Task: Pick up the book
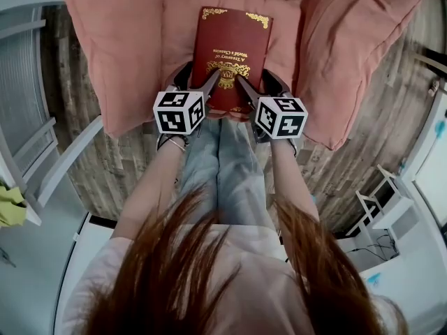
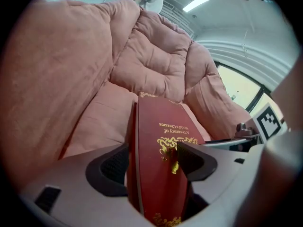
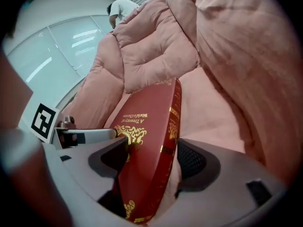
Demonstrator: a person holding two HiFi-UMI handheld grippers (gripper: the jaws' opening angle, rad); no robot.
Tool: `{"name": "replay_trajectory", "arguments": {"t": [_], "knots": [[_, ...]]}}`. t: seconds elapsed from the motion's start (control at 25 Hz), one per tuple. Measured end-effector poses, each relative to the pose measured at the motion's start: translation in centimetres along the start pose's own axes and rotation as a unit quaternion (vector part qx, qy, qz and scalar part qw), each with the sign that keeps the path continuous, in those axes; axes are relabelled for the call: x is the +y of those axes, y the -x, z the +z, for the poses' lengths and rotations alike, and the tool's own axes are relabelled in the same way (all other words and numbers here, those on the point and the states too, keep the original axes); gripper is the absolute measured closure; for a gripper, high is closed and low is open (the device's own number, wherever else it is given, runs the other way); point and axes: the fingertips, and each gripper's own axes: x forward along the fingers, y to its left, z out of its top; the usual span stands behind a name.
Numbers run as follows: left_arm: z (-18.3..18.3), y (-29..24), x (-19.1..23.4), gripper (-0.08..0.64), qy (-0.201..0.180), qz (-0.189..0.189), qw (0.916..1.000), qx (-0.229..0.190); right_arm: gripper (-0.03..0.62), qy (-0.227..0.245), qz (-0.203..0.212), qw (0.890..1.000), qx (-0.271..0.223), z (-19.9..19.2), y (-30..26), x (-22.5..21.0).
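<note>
Near: left gripper [image 1: 198,82] jaws spread astride the book [image 1: 232,40] at its near left corner. The right gripper [image 1: 260,86] jaws are opening astride its right corner. The book is a dark red hardcover with gold title, crest and corner flourishes, flat on the pink armchair [image 1: 126,47] seat.

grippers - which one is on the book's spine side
The right gripper: its opening fingers straddle the book's gold-banded spine edge. The left gripper straddles the opposite edge, which shows no gold bands.
</note>
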Motion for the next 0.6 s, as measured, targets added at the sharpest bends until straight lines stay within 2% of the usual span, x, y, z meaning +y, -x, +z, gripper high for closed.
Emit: {"name": "replay_trajectory", "arguments": {"t": [0.16,0.32,0.48,0.6], "knots": [[-0.3,-0.6,0.3,0.247,0.017,-0.009,0.9998,0.001,0.272,-0.034,0.036,0.998,0.025,-0.4,-0.8,-0.3],[-0.7,-1.0,0.4,0.247,0.025,-0.011,0.9996,0.002,0.264,-0.056,0.049,0.996,0.045,-0.8,-1.5,-0.4],[-0.5,-0.7,1.1,0.247,0.033,-0.009,0.9994,-0.006,0.262,-0.064,0.041,0.996,0.051,-0.4,-1.9,0.0],[-0.1,0.1,1.0,0.260,0.028,-0.006,0.9992,-0.027,0.268,-0.048,0.011,0.998,0.036,0.2,-0.9,0.8]]}}
